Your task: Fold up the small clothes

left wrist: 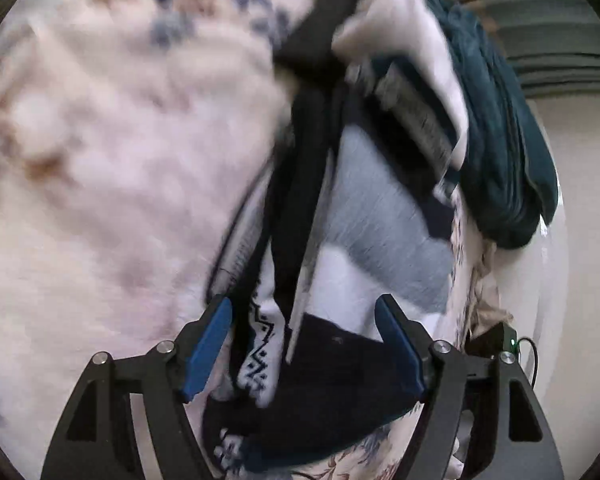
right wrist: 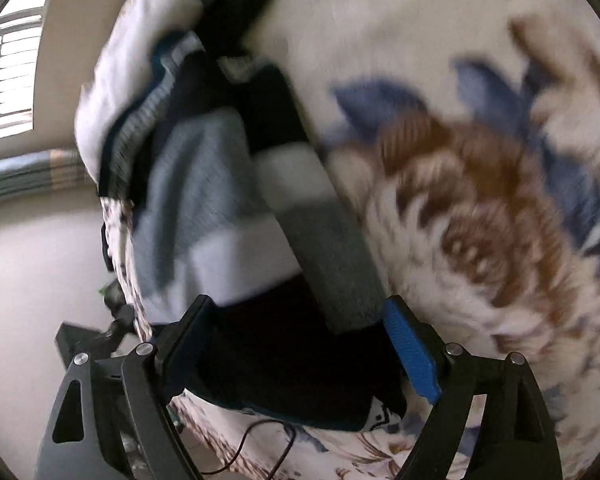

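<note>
Socks, a heap of dark navy, grey and white knitted ones (left wrist: 324, 380), lie on the floral-print bedspread (left wrist: 120, 180). Left gripper (left wrist: 304, 352) and right gripper (right wrist: 300, 348) jaws stand open around the heap.

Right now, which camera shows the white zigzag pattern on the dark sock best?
The left wrist view: the zigzag pattern lies between the open jaws, fairly sharp. The right wrist view shows only a small patterned corner at the sock's lower edge.
</note>
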The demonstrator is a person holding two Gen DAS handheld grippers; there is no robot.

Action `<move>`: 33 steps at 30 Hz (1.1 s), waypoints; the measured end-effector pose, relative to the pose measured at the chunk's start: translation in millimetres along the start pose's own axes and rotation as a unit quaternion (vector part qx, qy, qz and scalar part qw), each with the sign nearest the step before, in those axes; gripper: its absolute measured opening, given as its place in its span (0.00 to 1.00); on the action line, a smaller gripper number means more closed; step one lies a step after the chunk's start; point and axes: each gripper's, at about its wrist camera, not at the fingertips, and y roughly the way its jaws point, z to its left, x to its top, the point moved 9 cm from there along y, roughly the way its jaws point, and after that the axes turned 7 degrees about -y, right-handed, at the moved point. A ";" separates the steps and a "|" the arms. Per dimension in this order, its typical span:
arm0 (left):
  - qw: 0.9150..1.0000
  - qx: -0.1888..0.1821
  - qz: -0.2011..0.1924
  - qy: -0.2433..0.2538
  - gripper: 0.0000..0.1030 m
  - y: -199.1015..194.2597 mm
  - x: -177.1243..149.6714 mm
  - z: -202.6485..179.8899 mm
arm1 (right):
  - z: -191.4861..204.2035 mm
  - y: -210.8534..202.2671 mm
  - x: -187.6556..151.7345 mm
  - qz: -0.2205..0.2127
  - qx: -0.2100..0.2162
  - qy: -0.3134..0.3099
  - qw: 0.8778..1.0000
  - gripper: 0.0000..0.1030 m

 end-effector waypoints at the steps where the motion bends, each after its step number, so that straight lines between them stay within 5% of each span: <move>1: 1.000 -0.008 0.009 0.002 0.70 7.2 -1.5 -1.4 | -0.9 5.9 0.6 0.005 0.009 0.001 1.000 0.87; 5: 1.000 -0.019 -0.008 0.013 0.69 11.4 -0.4 -8.2 | -1.7 21.9 9.3 0.014 0.059 0.021 0.998 0.90; 7: 0.999 -0.029 -0.022 0.021 0.45 4.3 -4.4 -12.2 | -1.2 24.4 11.4 0.009 0.067 0.020 0.998 0.83; 8: 0.999 -0.032 -0.028 0.023 0.30 -0.4 -6.5 -13.1 | -1.1 24.7 12.2 0.007 0.064 0.019 0.998 0.67; 9: 0.999 -0.035 -0.032 0.024 0.27 -5.7 -9.2 -12.7 | -1.1 24.3 11.3 0.008 0.065 0.015 0.998 0.58; 11: 0.998 -0.036 -0.035 0.026 0.23 -14.8 -19.8 -11.6 | -0.5 19.8 7.2 0.010 0.071 0.015 0.997 0.45; 16: 0.999 -0.034 -0.018 0.027 0.21 -37.3 -57.4 -13.9 | 7.2 2.1 -32.6 0.028 0.068 -0.004 0.997 0.42; 22: 0.999 -0.024 0.014 0.024 0.21 -70.4 -111.1 1.4 | 9.3 -15.2 -124.4 0.067 0.080 0.015 0.994 0.41; 25: 0.999 -0.007 0.030 0.014 0.28 -62.2 -114.1 15.9 | -11.9 -12.8 -153.9 0.069 0.036 0.029 0.997 0.45; 28: 1.000 0.002 0.020 0.007 0.55 -61.5 -100.5 14.8 | -27.5 -9.8 -147.6 0.068 0.006 0.050 0.996 0.50; 32: 1.000 0.000 -0.015 0.003 0.70 -87.2 -93.8 13.2 | -11.2 -46.6 -117.2 0.021 -0.027 0.007 0.999 0.77; 33: 1.000 -0.003 -0.027 -0.006 0.73 -96.9 -96.1 15.1 | -5.6 -60.1 -107.3 0.006 -0.042 -0.009 0.999 0.78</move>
